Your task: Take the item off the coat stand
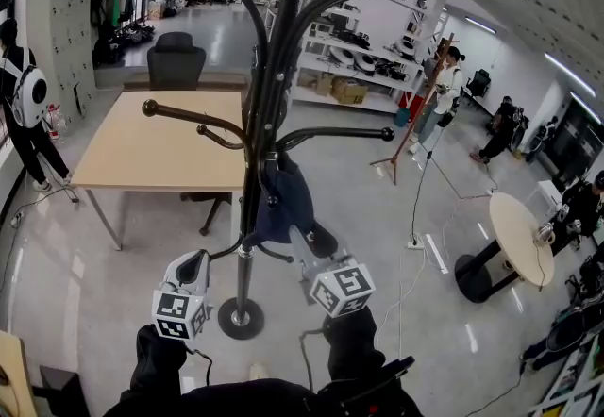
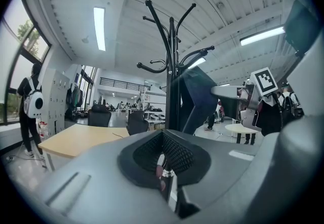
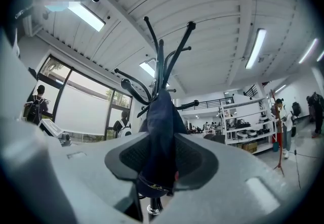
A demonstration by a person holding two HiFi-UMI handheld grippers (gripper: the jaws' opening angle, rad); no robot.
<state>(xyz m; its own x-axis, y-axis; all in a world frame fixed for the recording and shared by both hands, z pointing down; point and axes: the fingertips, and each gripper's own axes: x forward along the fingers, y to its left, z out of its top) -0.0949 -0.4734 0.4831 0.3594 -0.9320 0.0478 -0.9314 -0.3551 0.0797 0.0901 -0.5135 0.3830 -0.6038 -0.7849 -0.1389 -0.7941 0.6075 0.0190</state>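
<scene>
Beside the coat stand (image 1: 268, 94), right gripper (image 3: 158, 163) jaws clamp navy cloth (image 3: 161, 116) at hem; left gripper (image 2: 163, 153) jaws together.

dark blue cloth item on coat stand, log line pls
right gripper: shut on dark blue cloth item | item: hanging on black metal coat stand | left gripper: shut, empty

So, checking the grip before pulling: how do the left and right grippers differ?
The right gripper is shut on the blue garment on the coat stand; the left gripper is shut on nothing. The right gripper reaches the garment; the left gripper waits left of the pole. Both carry marker cubes.
</scene>
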